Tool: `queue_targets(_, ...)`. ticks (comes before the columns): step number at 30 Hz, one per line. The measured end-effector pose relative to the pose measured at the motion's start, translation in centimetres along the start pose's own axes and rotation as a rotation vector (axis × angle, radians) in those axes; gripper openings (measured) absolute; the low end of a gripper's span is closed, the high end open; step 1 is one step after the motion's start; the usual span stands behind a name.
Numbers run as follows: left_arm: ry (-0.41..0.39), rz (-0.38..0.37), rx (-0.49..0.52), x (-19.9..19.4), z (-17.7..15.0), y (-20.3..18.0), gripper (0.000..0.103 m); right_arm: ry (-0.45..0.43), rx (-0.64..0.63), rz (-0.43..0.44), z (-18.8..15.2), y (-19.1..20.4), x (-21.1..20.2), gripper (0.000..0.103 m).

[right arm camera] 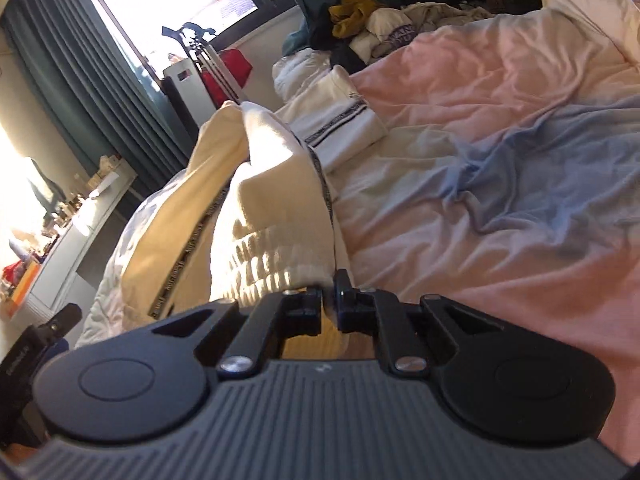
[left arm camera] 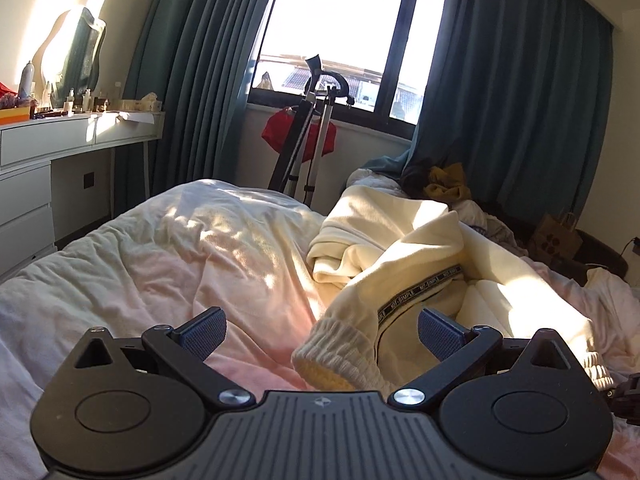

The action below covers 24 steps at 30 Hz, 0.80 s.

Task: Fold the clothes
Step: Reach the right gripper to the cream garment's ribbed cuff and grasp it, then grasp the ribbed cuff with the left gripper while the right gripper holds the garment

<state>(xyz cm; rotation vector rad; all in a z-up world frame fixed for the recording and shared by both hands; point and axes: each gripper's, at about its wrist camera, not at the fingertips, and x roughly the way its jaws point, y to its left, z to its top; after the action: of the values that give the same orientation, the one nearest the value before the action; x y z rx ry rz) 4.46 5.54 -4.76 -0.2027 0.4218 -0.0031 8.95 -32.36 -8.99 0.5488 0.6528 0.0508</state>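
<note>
The left tool (left arm camera: 320,332) stood wide, its blue ribbed pads (left arm camera: 204,332) either side of a gathered, ribbed cuff on the cream sweatpants (left arm camera: 400,248). That soft fleece garment, edged with a black lettered tape, lay bunched on the rumpled pink duvet (left arm camera: 160,256) of the bed. The right tool (right arm camera: 329,292) was pinched tight on the sweatpants' (right arm camera: 256,200) ribbed knit edge.

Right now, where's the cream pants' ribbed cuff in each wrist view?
Left wrist: ribbed cuff sits low centre, between the open left claw fingers, not gripped.
Right wrist: cuff is centre, just above the right claw, which is shut on it.
Shared landmark: red cloth on the stand under the window.
</note>
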Motion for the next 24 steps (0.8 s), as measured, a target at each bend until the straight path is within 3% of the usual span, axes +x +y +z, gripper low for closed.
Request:
queue_targets(8, 0.065, 0.008, -0.065, 2.2, -0.6, 1.1, 0.101, -0.046, -0.013, 0.119, 1.2, -0.5, -3.2, 0.013)
queue_targets(12, 0.077, 0.001, -0.092, 2.7, -0.6, 1.4, 0.101, -0.11, -0.035, 0.127, 2.4, -0.4, -4.6, 0.018)
queue_targets(18, 0.091, -0.014, -0.119, 3.5, -0.7, 1.7, 0.101, -0.097, -0.075, 0.16, 2.4, 0.3, -3.3, 0.052)
queue_targets(20, 0.096, -0.019, -0.127, 3.8, -0.8, 1.8, 0.101, -0.082, -0.117, 0.161, 2.7, 1.0, -2.2, 0.074)
queue_targets(22, 0.101, -0.024, -0.136, 4.1, -0.8, 1.8, 0.1, -0.072, -0.165, 0.173, 3.3, 2.0, -0.9, 0.087)
queue_targets(24, 0.105, -0.028, -0.141, 4.5, -0.9, 1.9, 0.1, -0.052, -0.221, 0.185, 3.9, 3.1, 0.6, 0.085)
